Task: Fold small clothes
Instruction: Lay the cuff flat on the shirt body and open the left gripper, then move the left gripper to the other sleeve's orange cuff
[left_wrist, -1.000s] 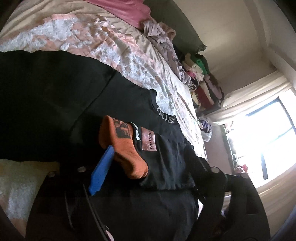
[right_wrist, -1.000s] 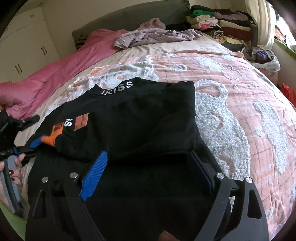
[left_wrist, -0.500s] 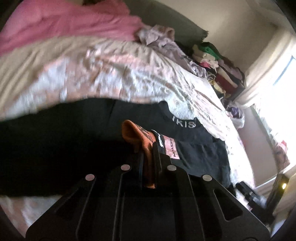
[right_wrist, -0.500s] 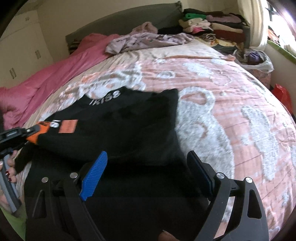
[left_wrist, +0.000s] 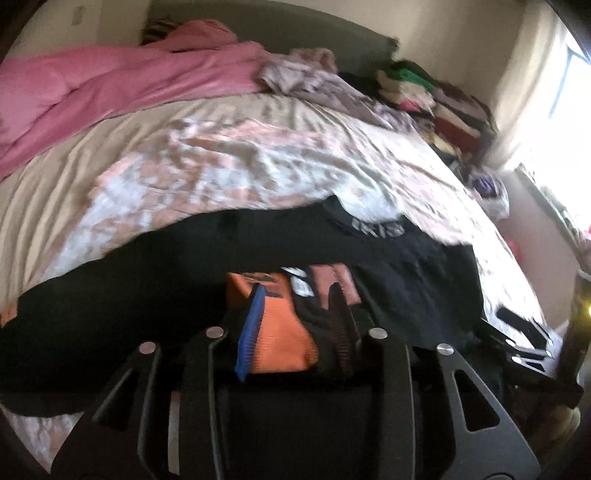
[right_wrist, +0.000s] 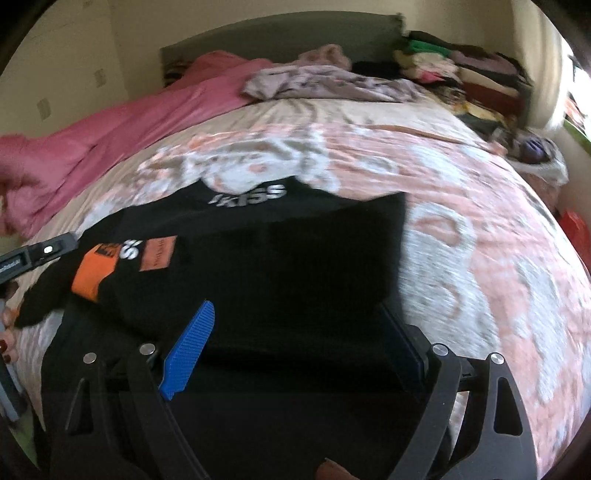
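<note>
A black shirt (right_wrist: 295, 240) with white "KISS" lettering at the collar lies on the bed, one sleeve folded across its front. That sleeve ends in an orange cuff (left_wrist: 280, 332), also seen as the cuff (right_wrist: 94, 273) in the right wrist view. My left gripper (left_wrist: 295, 317) has the cuff between its jaws, which are opening. The blue pad (left_wrist: 251, 325) stands at the cuff's left side and I see no pinch. My right gripper (right_wrist: 295, 343) is wide open over the shirt's near part, black cloth lying flat under its fingers. The left gripper (right_wrist: 44, 253) shows at the left edge there.
The pink and white bedspread (right_wrist: 480, 240) stretches right of the shirt. A pink blanket (right_wrist: 110, 129) lies along the left, a lilac garment (right_wrist: 325, 81) at the headboard, and stacked folded clothes (right_wrist: 461, 66) at the back right. A hand (right_wrist: 7, 343) holds the left gripper.
The left gripper rolled upright, shut on the orange cuff half a second ago, and its jaws have since parted again. The right gripper drifted sideways over the shirt, still wide open.
</note>
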